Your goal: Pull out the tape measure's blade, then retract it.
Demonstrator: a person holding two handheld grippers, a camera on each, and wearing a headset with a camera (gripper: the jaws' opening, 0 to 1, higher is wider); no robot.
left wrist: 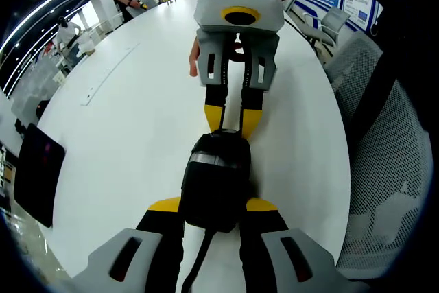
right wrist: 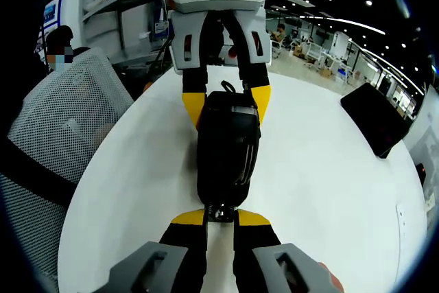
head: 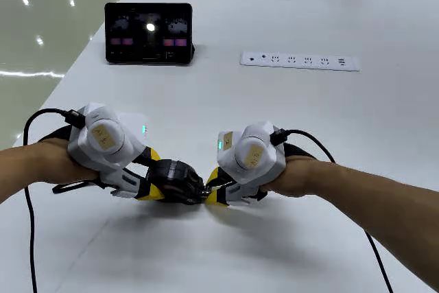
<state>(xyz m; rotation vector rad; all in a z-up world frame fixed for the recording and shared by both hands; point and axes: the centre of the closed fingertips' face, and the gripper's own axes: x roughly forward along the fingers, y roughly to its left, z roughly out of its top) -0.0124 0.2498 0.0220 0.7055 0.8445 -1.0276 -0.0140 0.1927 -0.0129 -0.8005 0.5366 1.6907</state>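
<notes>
White desk [head: 288,121], both claws meeting on a black tape measure [head: 177,182] at the near edge.

Left claw [head: 155,178] is clamped across the tape measure's case, one yellow tip on each flat side. Right claw [head: 210,187] faces it head-on, nearly closed, its tips pinching the blade end [right wrist: 219,211] at the mouth of the case. No length of blade shows between case and tips. The case sits low over the desk between my two hands, its shadow right beneath; I cannot tell whether it touches the surface. From the left gripper view the case runs straight away from my jaws to the right claw's yellow tips. Farther back on the desk a dark tablet [head: 149,33] stands to the left and a white power strip [head: 300,61] lies to the right, well apart from the work. A grey mesh chair [right wrist: 65,121] sits beside the desk.
</notes>
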